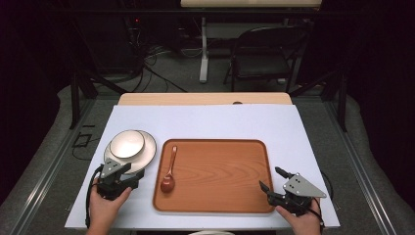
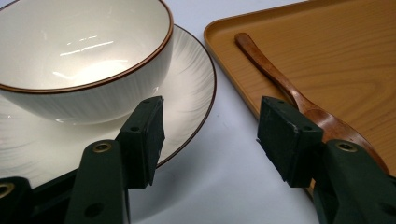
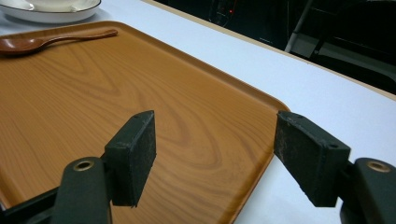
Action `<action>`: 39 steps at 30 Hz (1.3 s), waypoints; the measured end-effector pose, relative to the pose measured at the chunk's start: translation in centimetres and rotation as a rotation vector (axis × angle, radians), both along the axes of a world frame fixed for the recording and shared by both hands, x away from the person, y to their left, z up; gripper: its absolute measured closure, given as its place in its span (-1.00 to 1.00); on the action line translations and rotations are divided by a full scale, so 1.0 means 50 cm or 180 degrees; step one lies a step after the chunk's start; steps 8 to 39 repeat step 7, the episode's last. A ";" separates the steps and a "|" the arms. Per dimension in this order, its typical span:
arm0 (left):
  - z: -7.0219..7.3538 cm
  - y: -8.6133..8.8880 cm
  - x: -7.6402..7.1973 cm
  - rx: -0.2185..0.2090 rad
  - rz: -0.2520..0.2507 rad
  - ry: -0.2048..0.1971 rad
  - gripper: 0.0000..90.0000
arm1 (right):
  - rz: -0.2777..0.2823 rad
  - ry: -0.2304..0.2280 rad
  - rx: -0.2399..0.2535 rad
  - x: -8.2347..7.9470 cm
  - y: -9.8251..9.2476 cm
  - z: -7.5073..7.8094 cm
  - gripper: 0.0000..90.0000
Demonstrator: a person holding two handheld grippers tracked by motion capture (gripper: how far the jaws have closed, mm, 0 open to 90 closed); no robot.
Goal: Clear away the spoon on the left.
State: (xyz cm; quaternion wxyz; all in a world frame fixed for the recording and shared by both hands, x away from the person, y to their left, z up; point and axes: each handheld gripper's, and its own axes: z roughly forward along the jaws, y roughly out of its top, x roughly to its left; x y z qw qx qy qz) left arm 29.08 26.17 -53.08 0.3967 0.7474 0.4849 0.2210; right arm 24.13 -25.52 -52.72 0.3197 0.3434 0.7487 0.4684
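Note:
A white bowl (image 1: 127, 143) with a brown rim sits on a white plate (image 1: 148, 152) at the table's left; both appear close up as bowl (image 2: 84, 51) and plate (image 2: 191, 93). A wooden tray (image 1: 220, 171) lies in the middle with a brown wooden spoon (image 1: 170, 174) at its left end. My left gripper (image 1: 120, 175) stands open at the plate's near edge, one jaw over the plate, the other by the tray (image 2: 327, 60) and spoon (image 2: 299, 100). My right gripper (image 1: 273, 180) is open over the tray's near right corner (image 3: 187, 121), holding nothing.
A white sheet (image 1: 215, 122) covers the wooden table. Beyond the far edge stand a dark chair (image 1: 264, 54) and a table leg (image 1: 203, 49) on a grey floor with cables. The spoon (image 3: 51, 39) and plate (image 3: 56, 11) lie far off in the right gripper view.

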 end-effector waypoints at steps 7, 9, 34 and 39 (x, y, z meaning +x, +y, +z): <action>-0.001 0.004 0.002 -0.0077 0.0028 0.0032 -0.06 | 0.0025 -0.0027 -0.0145 0.000 0.009 -0.002 -0.35; -0.001 0.004 0.002 -0.0077 0.0028 0.0032 -0.06 | 0.0025 -0.0027 -0.0145 0.000 0.009 -0.002 -0.35; -0.001 0.004 0.002 -0.0077 0.0028 0.0032 -0.06 | 0.0025 -0.0027 -0.0145 0.000 0.009 -0.002 -0.35; -0.001 0.004 0.002 -0.0077 0.0028 0.0032 -0.06 | 0.0025 -0.0027 -0.0145 0.000 0.009 -0.002 -0.35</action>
